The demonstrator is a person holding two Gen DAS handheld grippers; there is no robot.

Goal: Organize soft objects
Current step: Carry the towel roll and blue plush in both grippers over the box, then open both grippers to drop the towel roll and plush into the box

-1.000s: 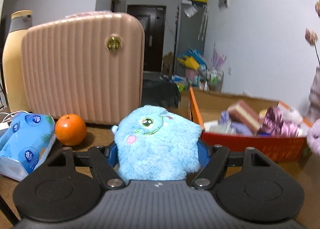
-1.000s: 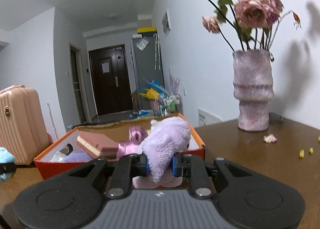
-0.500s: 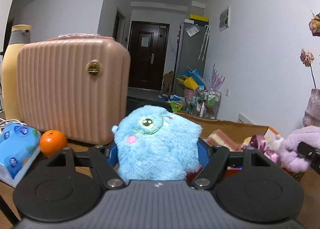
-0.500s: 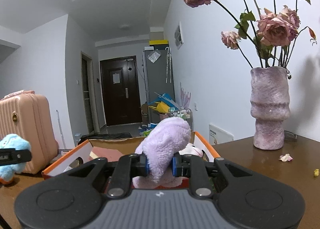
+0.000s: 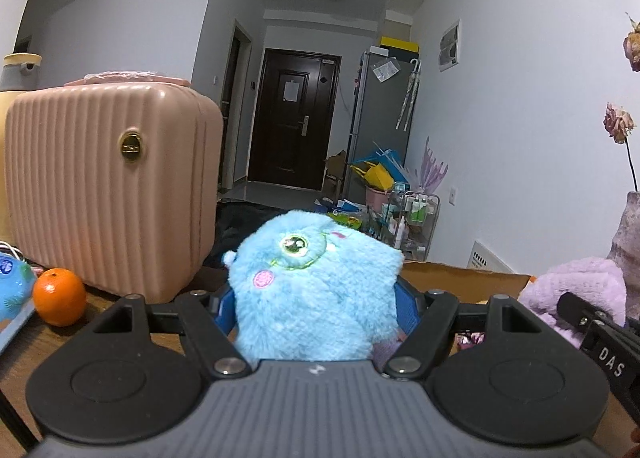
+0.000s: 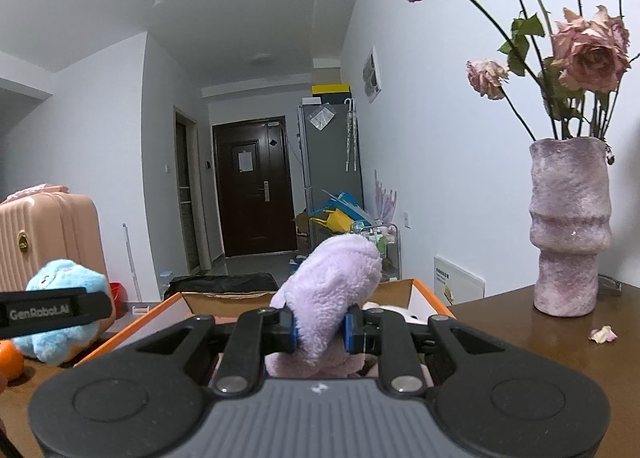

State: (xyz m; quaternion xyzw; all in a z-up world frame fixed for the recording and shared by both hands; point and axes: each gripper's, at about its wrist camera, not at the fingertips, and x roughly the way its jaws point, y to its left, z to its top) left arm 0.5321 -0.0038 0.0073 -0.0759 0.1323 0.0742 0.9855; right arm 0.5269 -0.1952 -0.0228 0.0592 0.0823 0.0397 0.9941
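Note:
My left gripper (image 5: 316,302) is shut on a fluffy blue plush toy (image 5: 316,282) with one green eye, held above the table. It also shows in the right wrist view (image 6: 60,298) at the left. My right gripper (image 6: 320,328) is shut on a lilac plush toy (image 6: 328,290), held over the orange cardboard box (image 6: 132,332). The lilac toy also shows in the left wrist view (image 5: 576,298) at the right. Most of the box's inside is hidden by both grippers.
A pink ribbed suitcase (image 5: 108,186) stands at the left with an orange (image 5: 59,296) and a blue tissue pack (image 5: 12,290) before it. A purple vase (image 6: 570,226) of dried roses stands on the brown table (image 6: 560,346) at the right, with petals nearby.
Both grippers have risen and moved toward the box with their toys still held. The box has dropped low in both views; the lilac toy has come into the left view.

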